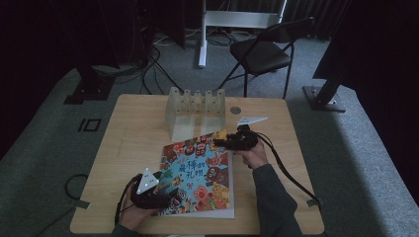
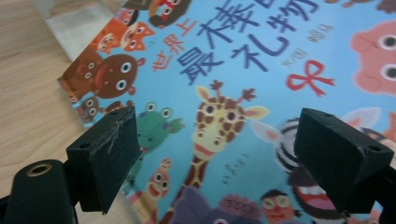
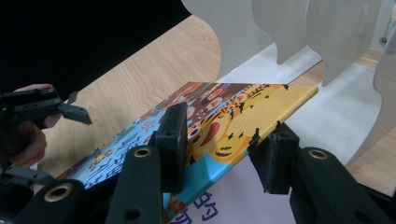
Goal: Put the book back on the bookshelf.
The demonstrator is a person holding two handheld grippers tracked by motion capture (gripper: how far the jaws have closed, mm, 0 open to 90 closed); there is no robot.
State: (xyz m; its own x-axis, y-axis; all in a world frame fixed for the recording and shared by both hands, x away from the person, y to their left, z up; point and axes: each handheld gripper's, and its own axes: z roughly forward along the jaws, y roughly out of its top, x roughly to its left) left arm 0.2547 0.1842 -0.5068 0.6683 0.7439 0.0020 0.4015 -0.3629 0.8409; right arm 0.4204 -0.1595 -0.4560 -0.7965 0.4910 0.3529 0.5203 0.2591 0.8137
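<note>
Right gripper [image 3: 219, 154] pinches the far right corner of the colourful picture book [image 1: 197, 173], left gripper [image 2: 219, 158] hangs open over its near cover, and next comes tipping it towards the white slotted rack [image 1: 195, 111].

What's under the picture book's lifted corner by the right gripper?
Under the raised corner of the picture book lies a white sheet with blue print, resting on the table. How far that sheet runs beneath the book is covered.
</note>
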